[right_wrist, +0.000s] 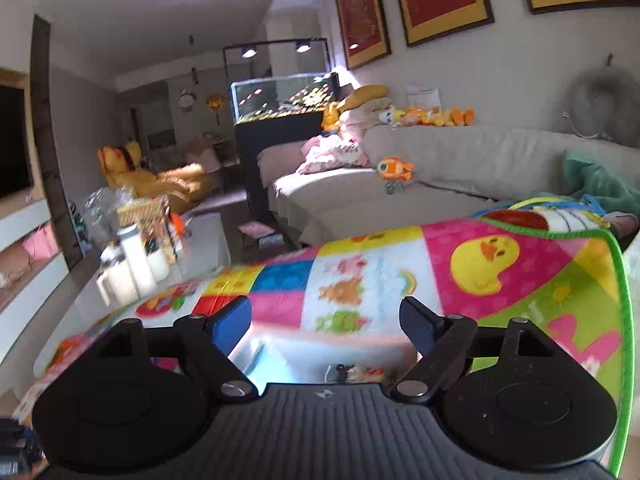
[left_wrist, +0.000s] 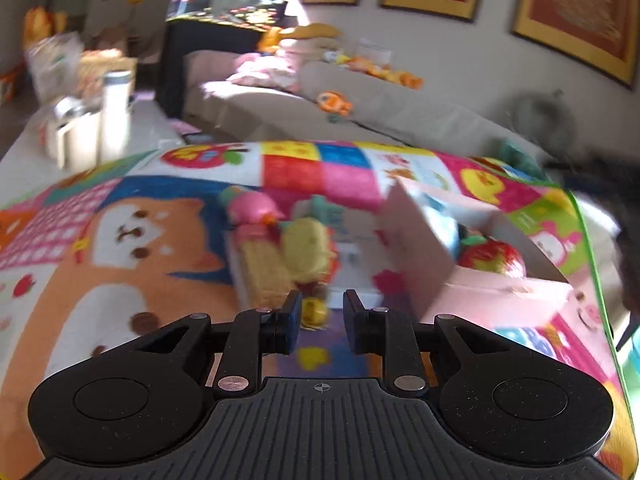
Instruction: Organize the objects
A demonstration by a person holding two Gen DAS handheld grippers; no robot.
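Note:
On the colourful play mat (left_wrist: 120, 220) lies a blurred heap of toys: a pink one (left_wrist: 252, 204), a waffle-patterned one (left_wrist: 266, 268) and a yellow one (left_wrist: 306, 248). To its right stands an open pink box (left_wrist: 424, 256) holding a red apple (left_wrist: 492, 256) and a blue ball (left_wrist: 444, 224). My left gripper (left_wrist: 323, 318) hovers just short of the heap. Its jaws are almost together, and I see nothing pressed between them. A small yellow toy (left_wrist: 314, 312) shows just beyond the tips. My right gripper (right_wrist: 326, 320) stands wide open above the mat (right_wrist: 400, 260), over a blurred pale container (right_wrist: 280, 356).
White bottles and a jug (left_wrist: 114, 116) (right_wrist: 136, 264) stand off the mat's left side. A grey sofa (left_wrist: 400, 112) (right_wrist: 460, 160) with soft toys runs behind the mat. The mat's green edge (right_wrist: 622, 300) ends at the right. A fish tank (right_wrist: 280, 100) stands far back.

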